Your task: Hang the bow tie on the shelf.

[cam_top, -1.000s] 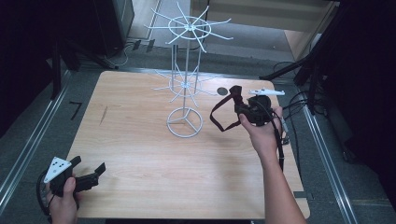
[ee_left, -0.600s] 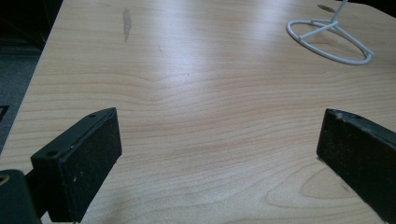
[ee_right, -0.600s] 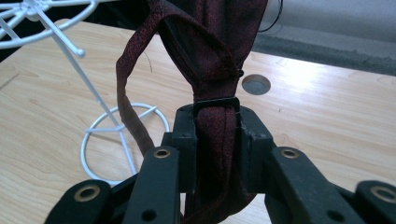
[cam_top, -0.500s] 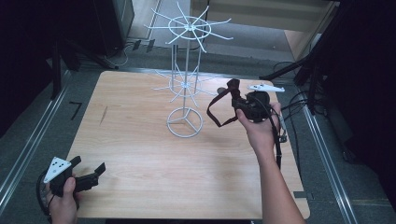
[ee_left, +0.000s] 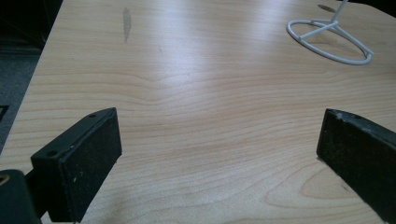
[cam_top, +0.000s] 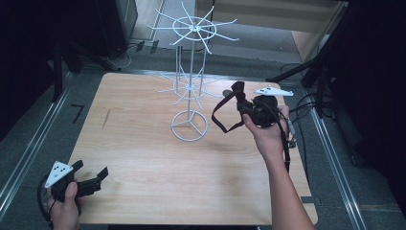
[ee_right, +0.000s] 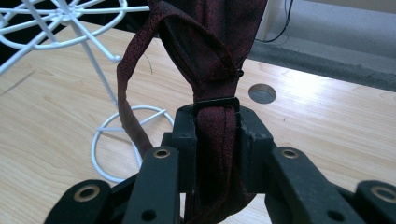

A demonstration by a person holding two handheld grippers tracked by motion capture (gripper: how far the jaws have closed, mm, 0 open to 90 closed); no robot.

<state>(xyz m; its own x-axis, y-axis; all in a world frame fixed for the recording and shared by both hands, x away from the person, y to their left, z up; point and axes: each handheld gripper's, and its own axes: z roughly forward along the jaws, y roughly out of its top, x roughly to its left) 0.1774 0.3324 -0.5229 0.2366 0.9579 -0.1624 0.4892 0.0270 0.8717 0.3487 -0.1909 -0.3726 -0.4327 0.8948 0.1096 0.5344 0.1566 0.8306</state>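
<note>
At the near left corner of the table (cam_top: pixel 143 191) our left gripper (cam_top: pixel 91 179) rests low over the bare wood, jaws spread wide with nothing between them; in the left gripper view the two black pads (ee_left: pixel 91 154) stand far apart over empty grain. We judge it is parked there to keep clear while the other hand works.

Farther in, on the right side, our right hand (cam_top: pixel 268 136) holds the right gripper (cam_top: pixel 244 103) raised above the tabletop, its jaws clamped on a dark red strap (cam_top: pixel 222 115). In the right gripper view the strap (ee_right: pixel 215 140) runs straight up between the closed jaws, cinched by a small black slider, and opens above into a loop; one length hangs down to the left in front of the stand's base. We think the grip sits just under the loop so that the loop stays open and free to slip over something, most likely one of the wire arms.

Beyond the strap, near the table's middle, stands the white wire stand (cam_top: pixel 190 86): a ring base (cam_top: pixel 190 126), a thin post, a lower tier of spokes and a larger upper wheel of spokes. Every arm we can make out is bare. The strap hangs just beside the lower tier, apart from it as far as we can tell.

No box, tray or other container is on the table.
</note>
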